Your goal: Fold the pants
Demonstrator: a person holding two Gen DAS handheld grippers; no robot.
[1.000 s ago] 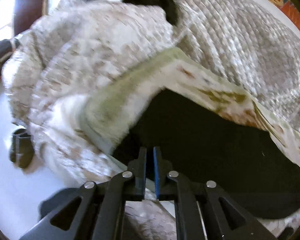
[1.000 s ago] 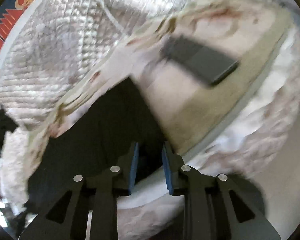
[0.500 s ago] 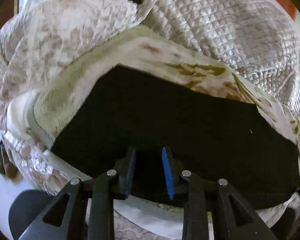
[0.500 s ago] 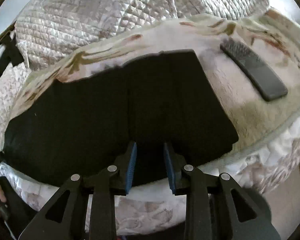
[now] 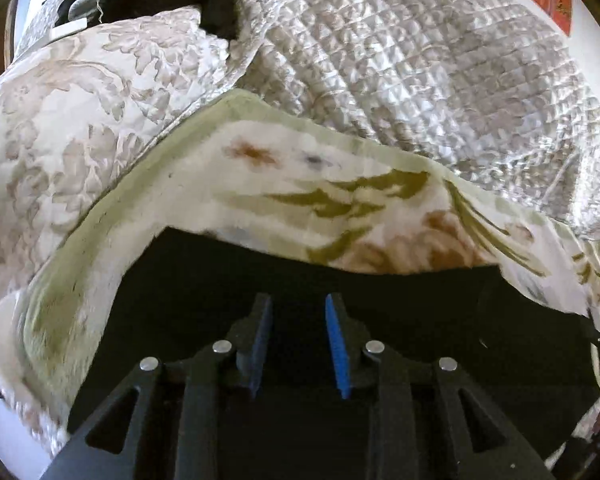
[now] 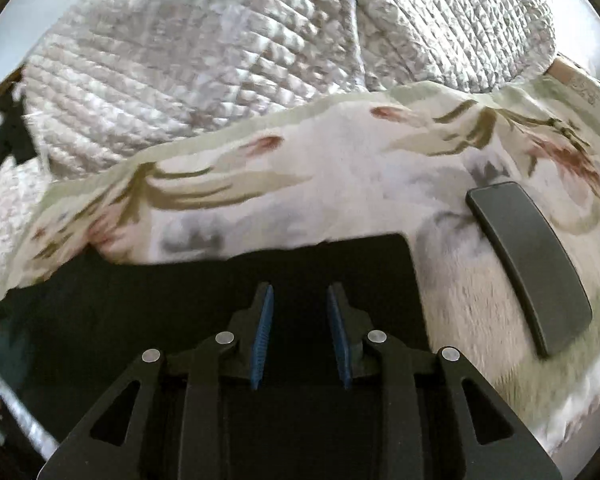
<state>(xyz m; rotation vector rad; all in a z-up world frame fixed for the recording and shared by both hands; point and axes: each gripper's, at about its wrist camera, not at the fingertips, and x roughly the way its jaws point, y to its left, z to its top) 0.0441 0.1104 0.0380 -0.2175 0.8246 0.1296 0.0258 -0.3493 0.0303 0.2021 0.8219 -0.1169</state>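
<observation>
Both tongs stand spread with nothing between their pads. The left tongs point(image 5: 298, 312), whose jaws have just been opening, and the right tongs point(image 6: 300, 304), whose jaws have also just been opening, hang over the near edge of the black pants point(image 5: 380, 312), which lie flat on a floral blanket point(image 5: 284, 184) on the bed. A dark phone point(image 6: 528, 264) rests on that blanket just right of the pants. Farther back lies a crumpled quilted cover point(image 6: 204, 64). Left of it lies a pale leaf-patterned bedspread point(image 5: 60, 120).

Bed point(image 6: 480, 280) with floral blanket, black pants point(image 6: 180, 300), dark phone point(image 6: 528, 264), quilted cover point(image 5: 420, 80)
</observation>
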